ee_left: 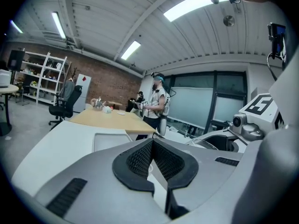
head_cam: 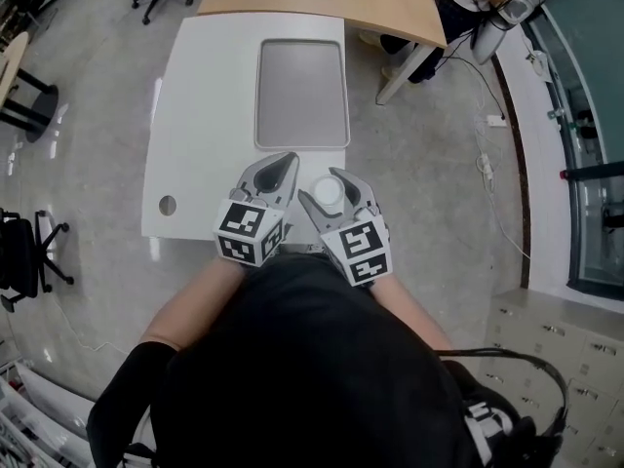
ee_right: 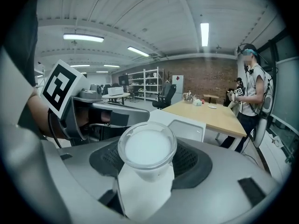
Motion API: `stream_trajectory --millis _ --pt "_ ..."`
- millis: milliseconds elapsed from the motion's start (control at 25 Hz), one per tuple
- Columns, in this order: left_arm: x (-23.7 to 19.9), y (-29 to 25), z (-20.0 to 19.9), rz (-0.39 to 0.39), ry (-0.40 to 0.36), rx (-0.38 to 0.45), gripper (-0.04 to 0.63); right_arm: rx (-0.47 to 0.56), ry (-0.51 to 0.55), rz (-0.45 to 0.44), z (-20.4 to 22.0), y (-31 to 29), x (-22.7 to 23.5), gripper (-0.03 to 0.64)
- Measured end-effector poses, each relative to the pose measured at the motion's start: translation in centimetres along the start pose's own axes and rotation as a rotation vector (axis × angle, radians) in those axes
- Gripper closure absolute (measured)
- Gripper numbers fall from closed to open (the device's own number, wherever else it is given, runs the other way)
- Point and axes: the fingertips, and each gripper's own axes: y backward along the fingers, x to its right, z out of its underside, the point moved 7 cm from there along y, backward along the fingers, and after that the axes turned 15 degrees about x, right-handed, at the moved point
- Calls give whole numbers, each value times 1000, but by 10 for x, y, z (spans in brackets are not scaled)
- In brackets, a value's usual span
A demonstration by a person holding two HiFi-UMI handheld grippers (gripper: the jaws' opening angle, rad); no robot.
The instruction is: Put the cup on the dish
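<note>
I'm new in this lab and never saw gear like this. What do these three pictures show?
No robot: a person wears a downward-looking head camera and holds a hand-held gripper in each hand, each with its own camera looking along its jaws. The head view shows a white table with a flat grey rectangular dish on it. The right hand-held gripper is shut on a translucent white plastic cup near the table's front edge. The left hand-held gripper is shut and empty. The cup is not yet on the dish.

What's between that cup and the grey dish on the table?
Nothing but bare white table separates the cup and dish, as the head view shows.
</note>
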Motion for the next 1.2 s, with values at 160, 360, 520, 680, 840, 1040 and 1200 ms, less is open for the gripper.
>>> stream_trajectory --millis 160,360,520,680,840,1040,1200 --pt "1 0 -6 -19 -12 10 589 8 11 -42 -4 -4 5 360" --pt "-1 0 -14 -43 -34 2 589 20 16 -73 -17 -5 10 360" --pt "3 -1 -21 -57 -41 13 589 22 23 -93 -25 1 15 360" --pt "9 -3 -24 -67 -56 12 589 30 17 -114 -31 7 22 360" --pt "18 -9 -26 -84 -65 8 589 38 -14 -134 -34 13 33 360" --pt "28 -16 -25 -122 -65 1 589 46 -7 -167 -38 18 48 360" --pt "39 -28 -26 -148 -79 0 589 58 -7 -199 -40 22 66 360"
